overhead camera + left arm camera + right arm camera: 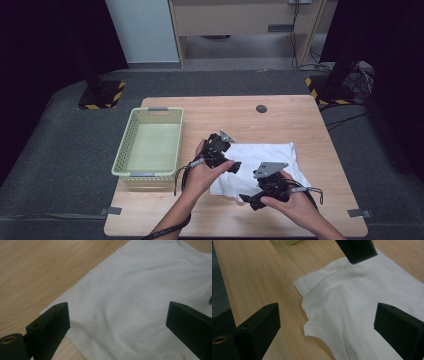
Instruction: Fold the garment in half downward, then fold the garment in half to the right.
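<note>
While both grippers hover over it, the white folded cotton T-shirt (262, 162) lies flat on the light wooden counter (230, 117), toward its near right part, with one sleeve hem curling at the near-left corner of the cloth in the right gripper view. The left gripper (234, 167) is held at the shirt's left edge, its jaws spread wide with nothing between them but the cloth lying below; the left gripper view shows the shirt's straight edge (82, 280) running diagonally across the wood. The right gripper (248, 201) sits at the shirt's near edge, its jaws likewise wide apart and holding nothing. A pale green slotted plastic basket (125, 150) stands on the left side of the counter, apart from the shirt.
</note>
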Tool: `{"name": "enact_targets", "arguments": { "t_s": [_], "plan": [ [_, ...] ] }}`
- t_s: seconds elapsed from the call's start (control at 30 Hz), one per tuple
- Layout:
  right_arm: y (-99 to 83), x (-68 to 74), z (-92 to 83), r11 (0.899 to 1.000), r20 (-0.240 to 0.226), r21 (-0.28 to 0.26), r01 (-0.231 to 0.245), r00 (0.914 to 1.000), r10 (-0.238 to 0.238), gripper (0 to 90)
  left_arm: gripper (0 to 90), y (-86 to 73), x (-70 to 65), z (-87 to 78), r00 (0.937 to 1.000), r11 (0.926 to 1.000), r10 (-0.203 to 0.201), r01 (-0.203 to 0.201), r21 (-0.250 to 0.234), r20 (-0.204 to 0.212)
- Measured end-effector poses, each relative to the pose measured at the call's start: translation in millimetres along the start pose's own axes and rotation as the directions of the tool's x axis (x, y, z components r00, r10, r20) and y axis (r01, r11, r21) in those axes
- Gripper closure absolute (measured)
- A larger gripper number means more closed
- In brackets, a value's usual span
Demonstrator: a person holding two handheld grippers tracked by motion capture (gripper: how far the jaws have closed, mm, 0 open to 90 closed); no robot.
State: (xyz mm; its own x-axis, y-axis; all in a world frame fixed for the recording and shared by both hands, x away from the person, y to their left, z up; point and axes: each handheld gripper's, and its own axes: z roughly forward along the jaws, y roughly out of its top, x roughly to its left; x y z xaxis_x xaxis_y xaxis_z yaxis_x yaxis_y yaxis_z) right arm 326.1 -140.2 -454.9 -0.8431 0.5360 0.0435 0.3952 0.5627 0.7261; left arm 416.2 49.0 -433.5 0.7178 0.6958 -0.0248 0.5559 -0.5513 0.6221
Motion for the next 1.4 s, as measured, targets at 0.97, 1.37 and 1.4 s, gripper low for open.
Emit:
{"name": "enact_targets", "arguments": {
  "t_s": [0.97, 1.37, 1.4],
  "plan": [
    [29.6, 28.8, 48.6, 0.999, -0.088, -0.033, 0.043, 0.9950, -0.045, 10.9, 6.0, 10.7, 39.8, 26.2, 0.9930, 0.9936, -0.111, 0.110, -0.024, -0.041],
    [17.8, 29.3, 70.6, 0.999, -0.089, -0.043, 0.023, 0.9956, -0.027, 24.8, 12.4, 4.0, 49.7, 46.6, 0.9866, 0.9899, -0.139, 0.136, -0.040, -0.085],
    [17.6, 30.1, 71.7, 0.999, -0.087, -0.044, 0.026, 0.9957, -0.030, 27.3, 13.0, 2.9, 50.5, 47.3, 0.9859, 0.9891, -0.144, 0.140, -0.045, -0.086]
  ]
}}
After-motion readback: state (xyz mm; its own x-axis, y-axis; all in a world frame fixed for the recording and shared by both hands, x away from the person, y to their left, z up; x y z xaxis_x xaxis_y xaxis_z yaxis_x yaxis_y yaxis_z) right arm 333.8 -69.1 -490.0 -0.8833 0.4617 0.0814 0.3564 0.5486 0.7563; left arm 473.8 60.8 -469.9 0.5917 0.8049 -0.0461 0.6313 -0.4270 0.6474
